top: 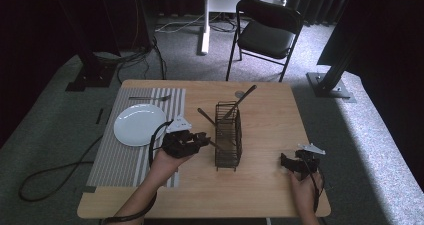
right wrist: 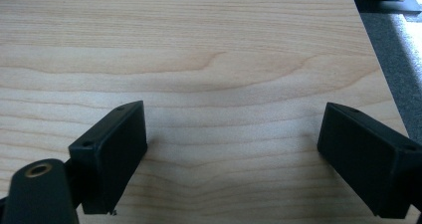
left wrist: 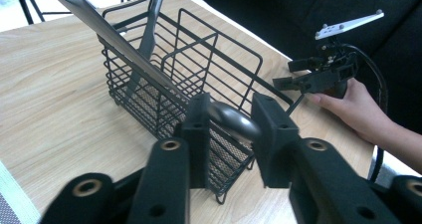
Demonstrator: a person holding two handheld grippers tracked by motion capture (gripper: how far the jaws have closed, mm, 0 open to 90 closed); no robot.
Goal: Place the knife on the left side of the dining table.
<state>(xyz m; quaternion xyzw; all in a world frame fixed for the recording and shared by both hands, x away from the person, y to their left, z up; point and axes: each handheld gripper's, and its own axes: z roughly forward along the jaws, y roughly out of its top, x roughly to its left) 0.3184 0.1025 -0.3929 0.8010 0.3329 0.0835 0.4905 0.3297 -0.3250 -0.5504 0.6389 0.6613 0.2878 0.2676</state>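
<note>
A black wire cutlery basket stands upright mid-table. My left gripper sits at its left side, shut on the rounded end of a metal utensil. The utensil's shaft slants up and away along the basket's wall. A second utensil leans inside the basket, sticking out at the far end. My right gripper rests low over the bare wooden table to the basket's right. It is open, with nothing between its jaws.
A white plate lies on a striped placemat at the table's left, with a fork beyond it. A black folding chair stands past the far edge. Cables run across the floor at the left.
</note>
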